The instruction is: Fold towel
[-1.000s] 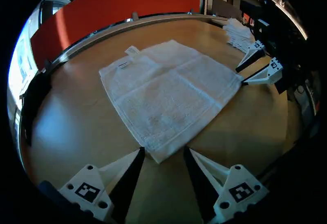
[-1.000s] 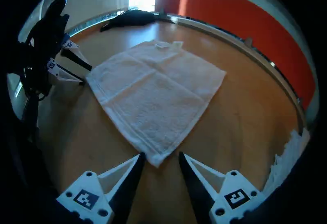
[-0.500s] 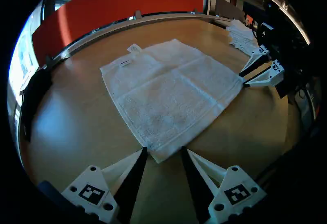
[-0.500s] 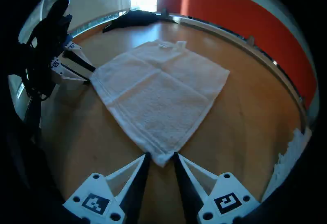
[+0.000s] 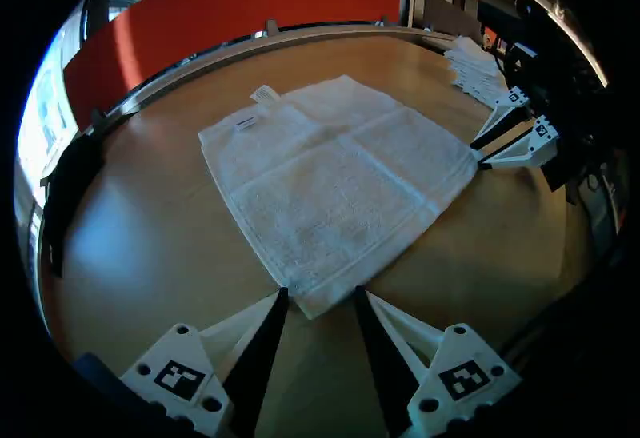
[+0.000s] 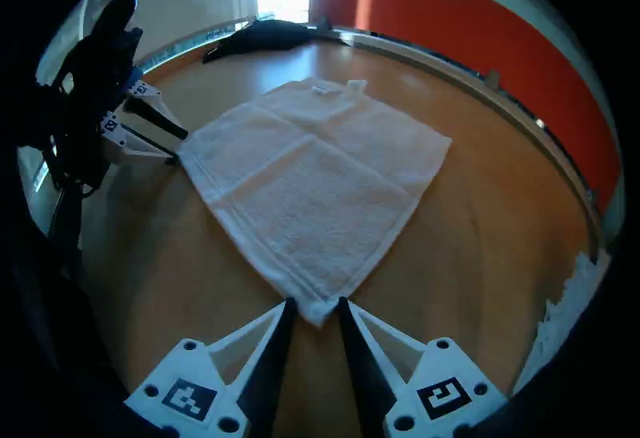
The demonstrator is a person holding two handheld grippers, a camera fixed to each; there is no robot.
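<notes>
Both pairs of fingers have drawn in around the towel's corners over the past second, the right pair more than the left. The white towel (image 5: 336,182) lies flat in the middle of the bench (image 5: 160,222), its tag (image 5: 262,94) at the corner nearest the orange wall panel (image 5: 240,6).

The left gripper (image 5: 318,296) stands with its jaws apart, one finger on each side of the towel's near corner. The right gripper (image 6: 314,306) sits at the opposite corner, its jaws narrowed until both fingers meet the cloth's edges. Whether they actually pinch it cannot be told.

A stack of white cloths (image 5: 476,66) rests at the bench edge beyond the right gripper. A dark bundle (image 6: 264,34) lies along the far edge by the window.
</notes>
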